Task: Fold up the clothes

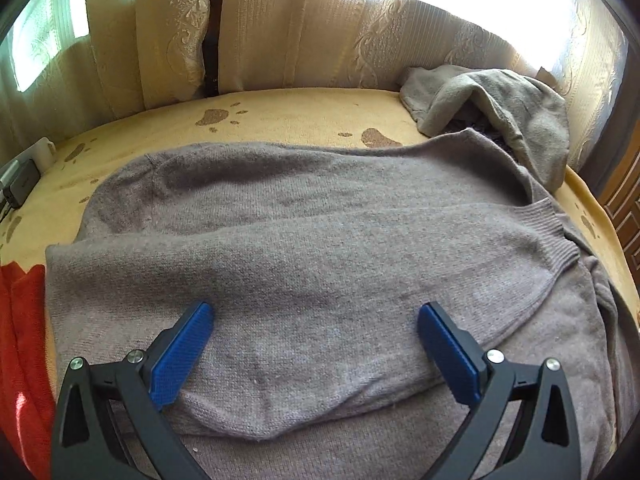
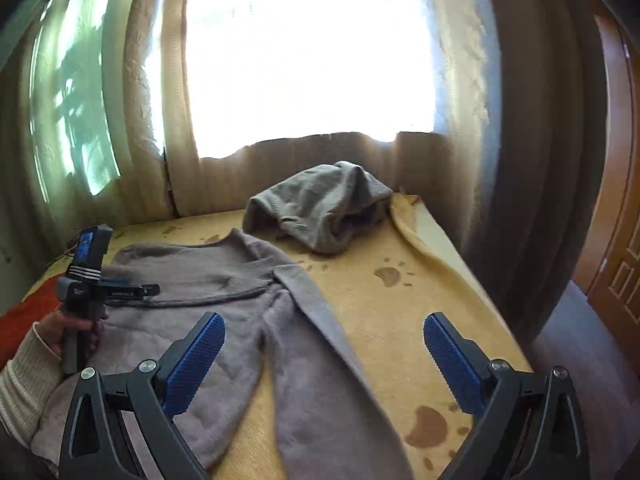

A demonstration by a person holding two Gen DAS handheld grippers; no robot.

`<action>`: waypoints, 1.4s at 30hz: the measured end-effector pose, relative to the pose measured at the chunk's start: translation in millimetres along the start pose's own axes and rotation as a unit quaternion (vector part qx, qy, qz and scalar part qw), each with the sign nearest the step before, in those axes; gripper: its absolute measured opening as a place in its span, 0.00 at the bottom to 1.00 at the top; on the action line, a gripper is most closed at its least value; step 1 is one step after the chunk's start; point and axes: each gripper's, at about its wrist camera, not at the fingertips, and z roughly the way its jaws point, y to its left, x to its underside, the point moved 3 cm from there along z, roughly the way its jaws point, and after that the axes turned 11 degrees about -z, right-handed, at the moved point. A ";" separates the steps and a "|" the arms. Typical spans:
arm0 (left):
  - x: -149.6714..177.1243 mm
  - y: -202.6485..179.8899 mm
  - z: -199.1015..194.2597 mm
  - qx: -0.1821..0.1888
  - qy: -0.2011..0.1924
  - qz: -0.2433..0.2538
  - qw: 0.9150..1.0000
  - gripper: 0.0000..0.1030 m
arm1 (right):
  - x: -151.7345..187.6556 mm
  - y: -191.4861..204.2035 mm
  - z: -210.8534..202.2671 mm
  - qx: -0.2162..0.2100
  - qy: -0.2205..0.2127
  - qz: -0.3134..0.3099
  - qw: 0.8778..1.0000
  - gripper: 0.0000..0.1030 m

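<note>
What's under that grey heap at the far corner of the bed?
The grey heap lies on the yellow blanket. A dark garment peeks from its open side, but what it is stays hidden. The heap's edge overlaps the sweater.

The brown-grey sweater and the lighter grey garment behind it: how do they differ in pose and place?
The brown-grey sweater lies spread flat near both tongs, one sleeve folded across its body; the lighter grey garment sits crumpled in a heap. The sweater is darker and brownish, the heap paler grey. The sweater fills the near bed; the heap is by the curtain. Both are knitted and rest on the yellow bedcover.
</note>
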 end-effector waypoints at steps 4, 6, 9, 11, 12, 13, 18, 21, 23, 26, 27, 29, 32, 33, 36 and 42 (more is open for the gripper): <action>-3.9 4.7 1.6 0.000 0.001 0.001 1.000 1.00 | 59.0 -43.7 -52.3 0.055 0.055 0.033 0.996 0.82; -5.7 5.2 4.3 -0.001 0.002 0.002 1.000 1.00 | 88.1 -58.0 -66.4 0.061 0.081 0.063 0.993 0.55; -6.2 5.1 4.2 -0.004 0.003 0.004 1.000 1.00 | 122.1 -66.4 -83.3 0.054 0.100 0.093 0.989 0.43; -6.3 5.0 3.9 -0.004 0.003 0.004 1.000 1.00 | 133.9 -62.3 -87.0 0.038 0.107 0.091 0.989 0.43; -6.1 4.8 3.6 -0.004 0.003 0.004 1.000 1.00 | 135.8 -56.9 -85.7 0.031 0.112 0.080 0.990 0.41; -6.0 4.7 3.6 -0.005 0.003 0.005 1.000 1.00 | 136.8 -51.0 -83.2 0.027 0.118 0.066 0.990 0.37; -5.7 5.0 2.6 -0.003 0.002 0.002 1.000 1.00 | 138.0 -28.4 -66.0 0.004 0.137 0.018 0.990 0.37; -5.9 5.4 1.4 0.001 0.002 0.000 1.000 1.00 | 140.6 -24.3 -55.2 -0.009 0.148 0.011 0.989 0.37; -6.0 5.0 0.7 0.001 0.002 0.000 1.000 1.00 | 143.7 -23.5 -48.9 -0.009 0.157 0.005 0.988 0.37; -5.9 4.9 0.1 0.002 0.002 -0.001 1.000 1.00 | 147.9 -20.7 -40.3 -0.006 0.175 -0.011 0.985 0.37; -5.9 4.9 -0.1 0.002 0.002 -0.002 1.000 1.00 | 147.8 -20.3 -39.4 -0.004 0.174 -0.016 0.985 0.37; -5.7 4.9 -0.1 0.003 0.002 -0.002 1.000 1.00 | 148.0 -21.3 -38.6 -0.004 0.176 -0.010 0.984 0.36; -5.4 5.0 0.1 0.002 0.002 -0.002 1.000 1.00 | 145.6 -23.3 -38.3 -0.012 0.180 0.012 0.984 0.13; -5.2 5.0 0.2 0.002 0.002 -0.002 1.000 1.00 | 143.1 -25.3 -40.5 -0.022 0.174 0.030 0.984 0.11; -4.9 5.1 0.4 0.002 0.002 -0.002 1.000 1.00 | 131.7 -36.6 -50.2 -0.068 0.128 0.107 0.984 0.08; -5.2 5.5 0.0 0.004 0.001 -0.003 1.000 1.00 | 87.4 -73.7 -79.1 -0.171 -0.029 0.273 0.946 0.07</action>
